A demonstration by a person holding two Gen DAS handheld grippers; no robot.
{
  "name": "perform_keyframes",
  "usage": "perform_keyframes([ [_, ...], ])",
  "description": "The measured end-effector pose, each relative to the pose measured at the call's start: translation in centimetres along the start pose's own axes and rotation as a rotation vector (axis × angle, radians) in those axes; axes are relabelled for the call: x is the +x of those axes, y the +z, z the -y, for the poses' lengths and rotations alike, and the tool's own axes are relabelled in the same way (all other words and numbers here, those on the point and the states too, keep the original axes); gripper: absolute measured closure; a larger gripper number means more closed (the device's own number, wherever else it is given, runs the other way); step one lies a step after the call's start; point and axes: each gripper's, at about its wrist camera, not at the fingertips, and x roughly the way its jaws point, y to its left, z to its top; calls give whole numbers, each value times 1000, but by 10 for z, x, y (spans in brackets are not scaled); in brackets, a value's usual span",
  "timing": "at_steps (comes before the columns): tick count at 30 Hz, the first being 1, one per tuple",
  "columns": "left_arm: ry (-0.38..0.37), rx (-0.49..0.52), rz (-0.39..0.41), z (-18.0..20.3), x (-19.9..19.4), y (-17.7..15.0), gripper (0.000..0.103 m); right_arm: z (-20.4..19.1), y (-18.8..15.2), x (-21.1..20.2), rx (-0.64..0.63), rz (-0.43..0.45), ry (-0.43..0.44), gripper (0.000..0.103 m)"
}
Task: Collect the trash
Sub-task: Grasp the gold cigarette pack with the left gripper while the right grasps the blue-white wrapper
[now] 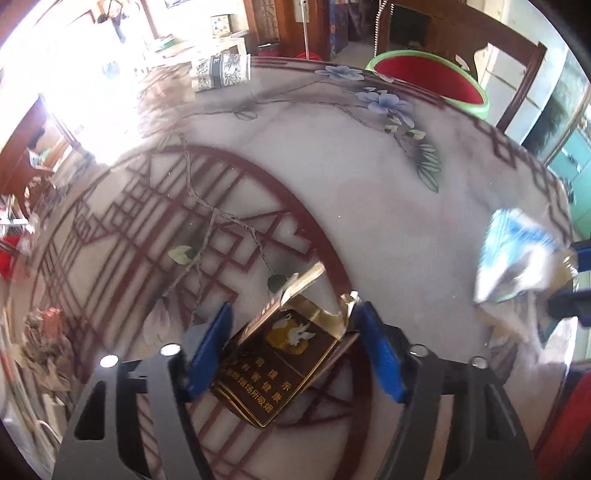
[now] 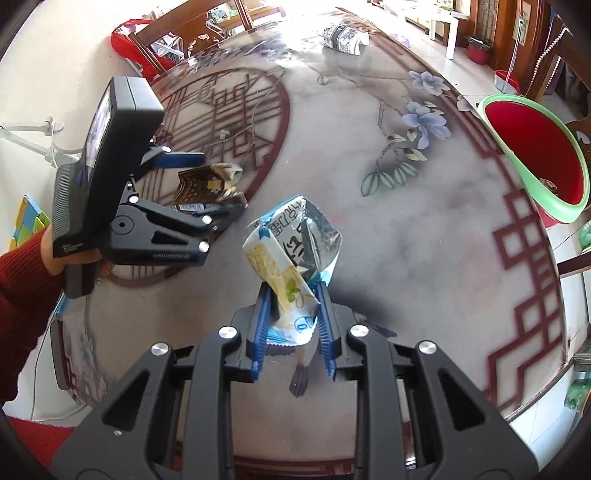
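Dark brown and gold, flattened cardboard cigarette pack [image 1: 284, 362] lying on the glossy patterned tabletop [image 1: 369, 206], right between the blue pads of the left gripper [image 1: 291, 350]. Jaws about half spread, straddling the pack; near pad looks to touch its edge, firm pinch not evident, so not yet grasped. Clamped tight in the right gripper [image 2: 291, 325]: crumpled blue, white and yellow plastic snack wrapper [image 2: 291, 251], lifted clear of the table, sticking up past the fingertips. Far ahead and to the right of that gripper, red basin with green rim [image 2: 539, 155], presumably the bin, something small already at its bottom. Still ahead, by judgement: pack pickup, both drops, and a printed paper cup [image 2: 345, 35] lying on its side at the far edge.
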Motion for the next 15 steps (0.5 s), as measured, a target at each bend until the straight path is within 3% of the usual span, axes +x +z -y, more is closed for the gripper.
perform_keyframes([
  [1,0,-10,8,1,-1,-1,44,1,-1,-1,0,-4,8,74],
  [2,0,-23,13,1,-2,-4,51,1,0,1,2,-10,15,63],
  [3,1,-45,26,0,-5,-5,64,2,-1,1,3,-15,17,51],
  [5,-18,-134,40,-7,-13,-8,67,2,-1,2,3,-15,9,49],
  [8,-31,-240,64,-18,-22,-17,67,1,1,6,-9,-23,4,48],
  [13,-25,-303,58,-25,-29,-31,63,-3,4,21,-46,-45,-14,47],
  [15,-11,-319,46,-26,-27,-34,44,-6,4,29,-63,-59,-31,47],
])
